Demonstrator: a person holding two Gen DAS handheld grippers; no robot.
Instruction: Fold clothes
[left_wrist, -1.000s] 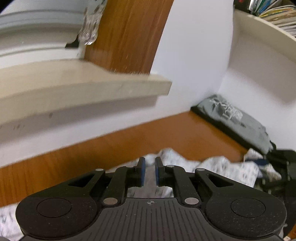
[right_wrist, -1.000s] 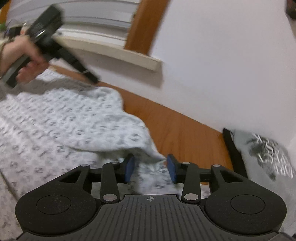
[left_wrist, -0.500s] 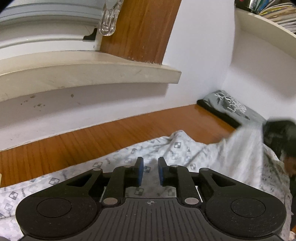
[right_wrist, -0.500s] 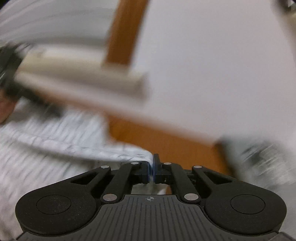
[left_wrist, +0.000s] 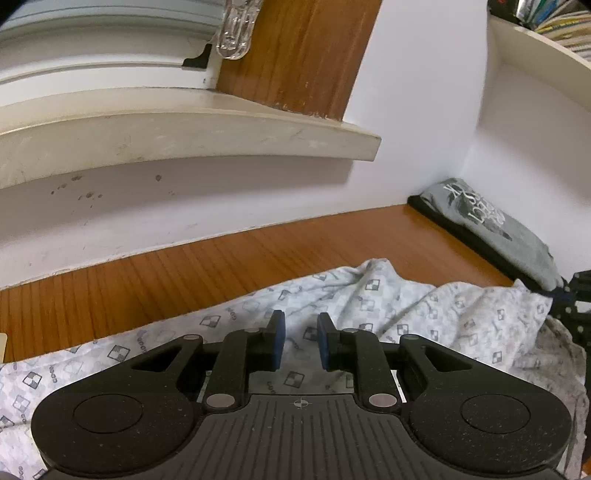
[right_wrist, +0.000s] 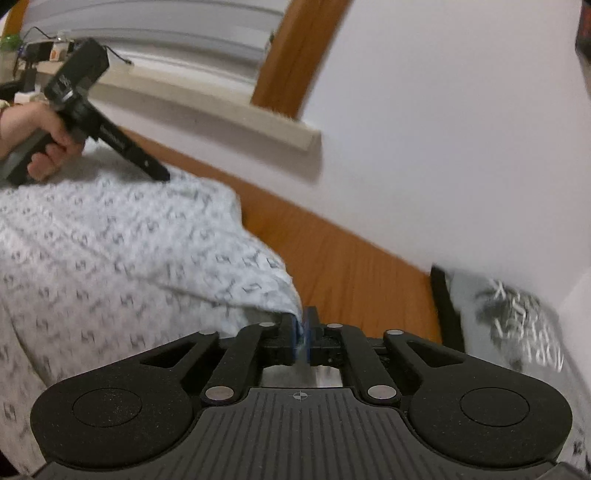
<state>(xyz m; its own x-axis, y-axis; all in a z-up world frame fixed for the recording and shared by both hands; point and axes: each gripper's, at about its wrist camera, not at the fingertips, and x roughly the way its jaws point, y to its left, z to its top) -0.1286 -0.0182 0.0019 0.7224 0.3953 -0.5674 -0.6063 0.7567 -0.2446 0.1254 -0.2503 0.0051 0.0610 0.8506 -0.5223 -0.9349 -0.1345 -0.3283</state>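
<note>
Two hand-held grippers on one garment. Patterned shirt (left_wrist: 461, 317) spread over wooden table (left_wrist: 229, 266), rumpled toward the right, far edge near the wall. Folded grey tee (left_wrist: 491, 221) parked in the far right corner, apart from the shirt.

Left hand-held gripper (left_wrist: 299, 341): jaws parted by a narrow gap and opening; cloth visible below and between the pads, not pinched. Nothing held. In the right wrist view, same gripper (right_wrist: 159, 173) seen in a hand (right_wrist: 44, 147), tip resting at the shirt's far edge.

Right hand-held gripper (right_wrist: 303, 334): jaws nearly together, thin edge of shirt clamped between the blue pads (right_wrist: 293, 334); log suggests slight easing apart, cloth not yet freed. Held corner lifted off the table, fabric draping away to the left.

Risks, judged from here:
- Grip on right side only a sliver of hem; any further easing or a quick pull likely to drop the corner mid-fold.
- Left side unpinned; dragging from the right alone likely to slide the whole shirt rather than fold it.
- Existing wrinkles near the right end likely to be trapped under the fold, giving a crooked edge.
- Sweep toward the corner could disturb the tee.
</note>
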